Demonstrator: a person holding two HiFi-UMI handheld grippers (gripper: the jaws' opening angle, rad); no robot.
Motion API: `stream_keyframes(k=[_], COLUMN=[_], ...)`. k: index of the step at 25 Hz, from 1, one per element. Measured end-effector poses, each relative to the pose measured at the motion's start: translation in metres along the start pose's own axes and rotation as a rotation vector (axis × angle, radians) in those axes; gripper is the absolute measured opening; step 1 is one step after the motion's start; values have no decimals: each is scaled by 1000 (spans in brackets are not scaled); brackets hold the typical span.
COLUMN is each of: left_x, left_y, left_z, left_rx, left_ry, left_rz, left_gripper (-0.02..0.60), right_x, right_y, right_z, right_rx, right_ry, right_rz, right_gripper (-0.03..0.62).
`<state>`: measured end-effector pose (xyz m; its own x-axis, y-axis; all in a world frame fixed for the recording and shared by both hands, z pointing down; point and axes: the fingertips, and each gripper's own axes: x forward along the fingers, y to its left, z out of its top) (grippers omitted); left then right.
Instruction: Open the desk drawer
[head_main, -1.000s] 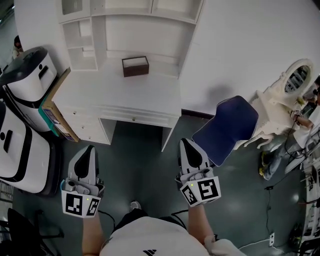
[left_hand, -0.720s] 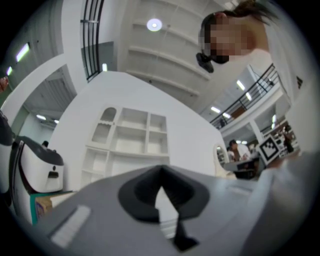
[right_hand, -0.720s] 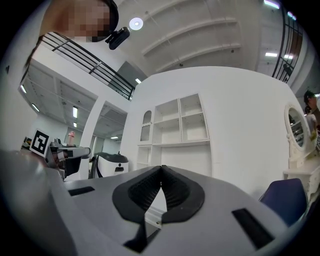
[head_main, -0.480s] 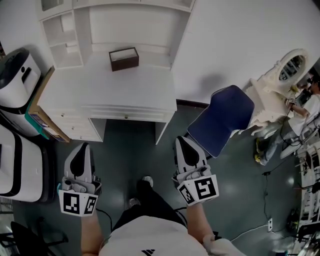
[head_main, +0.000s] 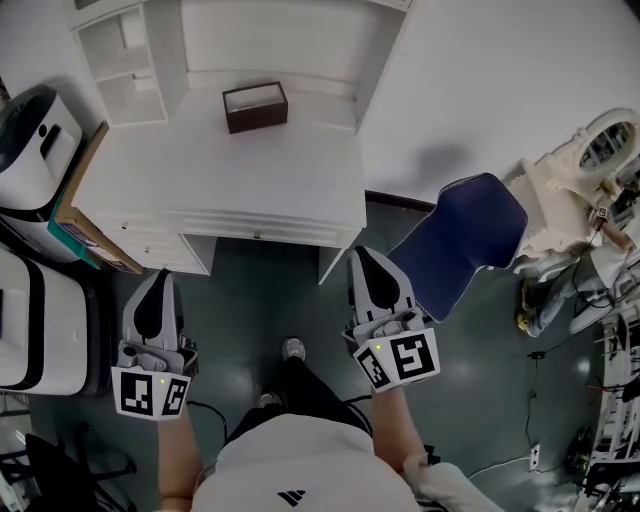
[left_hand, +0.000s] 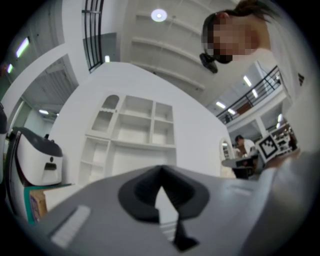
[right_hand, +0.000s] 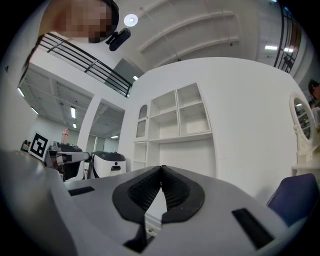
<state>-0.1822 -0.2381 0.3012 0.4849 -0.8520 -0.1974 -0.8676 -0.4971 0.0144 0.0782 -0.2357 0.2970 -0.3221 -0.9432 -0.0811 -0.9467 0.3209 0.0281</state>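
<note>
The white desk stands ahead with a shelf unit on its back. Its shallow drawer sits shut under the top, with a small knob at the middle. My left gripper is shut and empty, over the floor just short of the desk's left drawer stack. My right gripper is also shut and empty, close to the desk's front right corner and right of the knob. In the right gripper view the gripper points at the desk, and the knob shows below the joined jaws. The left gripper faces the shelves.
A brown open box sits on the desk top. A blue chair stands just right of my right gripper. White machines and a leaning board crowd the left side. A white ornate mirror stand is at far right.
Both grippers have moved forward toward the desk front, the right one now near its corner. The person's feet have stepped forward. Both jaws stayed shut.
</note>
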Motion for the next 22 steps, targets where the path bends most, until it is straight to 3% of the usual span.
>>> stream_keyframes(k=[9, 22], left_x=[65, 110], left_y=[7, -14], left_z=[-41, -154], left_rx=[-26, -106], left_ry=[63, 290], left_rz=[7, -21], left_gripper=[3, 3], right_x=[61, 94], right_y=[-34, -51], right_z=[-22, -89], right_rx=[1, 84], right_ry=[48, 188], right_rz=[45, 111], right_gripper=[-12, -12])
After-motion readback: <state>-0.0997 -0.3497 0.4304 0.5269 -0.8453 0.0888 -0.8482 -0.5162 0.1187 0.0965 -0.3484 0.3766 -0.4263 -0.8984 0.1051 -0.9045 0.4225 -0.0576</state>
